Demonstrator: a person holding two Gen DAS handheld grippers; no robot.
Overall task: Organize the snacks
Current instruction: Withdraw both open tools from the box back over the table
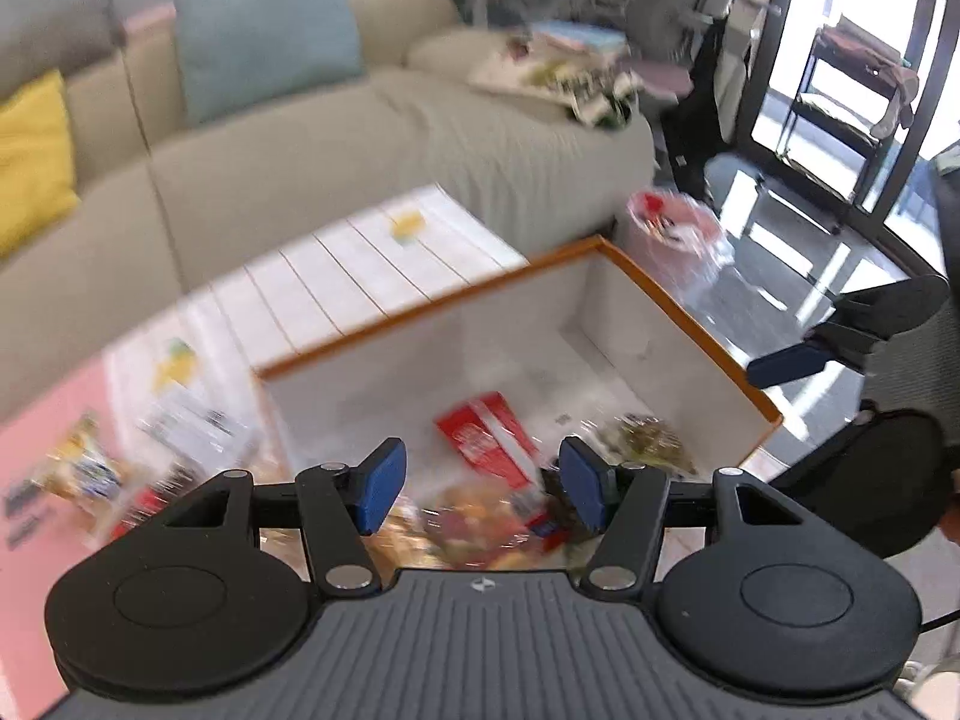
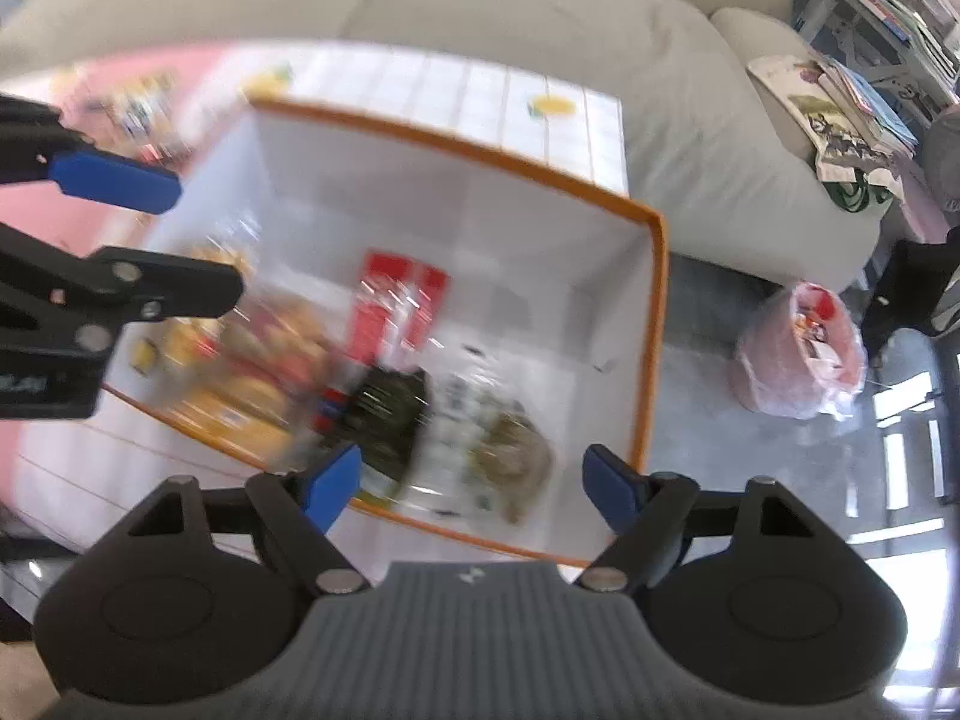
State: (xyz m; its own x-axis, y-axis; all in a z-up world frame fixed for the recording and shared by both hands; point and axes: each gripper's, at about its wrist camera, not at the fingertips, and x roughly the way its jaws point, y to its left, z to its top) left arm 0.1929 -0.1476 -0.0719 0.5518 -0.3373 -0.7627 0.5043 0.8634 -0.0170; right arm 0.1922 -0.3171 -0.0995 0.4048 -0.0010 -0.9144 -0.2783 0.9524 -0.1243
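My left gripper (image 1: 483,489) hangs above the near end of the box (image 1: 684,306), jaws wide, nothing between the pads. My right gripper (image 2: 474,483) hangs over the same box (image 2: 657,324) from the other side, jaws spread wider, also empty.

The box is white inside with an orange rim and sits on the table (image 1: 360,264), which is white with thin lines and small yellow marks, turning pink at one end. Snacks lie on the box floor: a red pack (image 1: 486,438) with a white band, flat near the middle; a greenish clear bag (image 1: 651,441) beside it toward the right wall; a pile of orange and red packets (image 1: 474,525) directly under my left jaws. From the right wrist, the red pack (image 2: 399,306) lies past a dark pack (image 2: 390,414), with the greenish bag (image 2: 510,450) just beside it.

More snacks (image 1: 90,468) remain outside the box on the pink end of the table.

Writing: motion blur defeats every label; no brand can be read on any pack.

A beige sofa (image 1: 372,138) stands behind the table, and a pink plastic bag (image 1: 678,240) sits on the floor just past the box.
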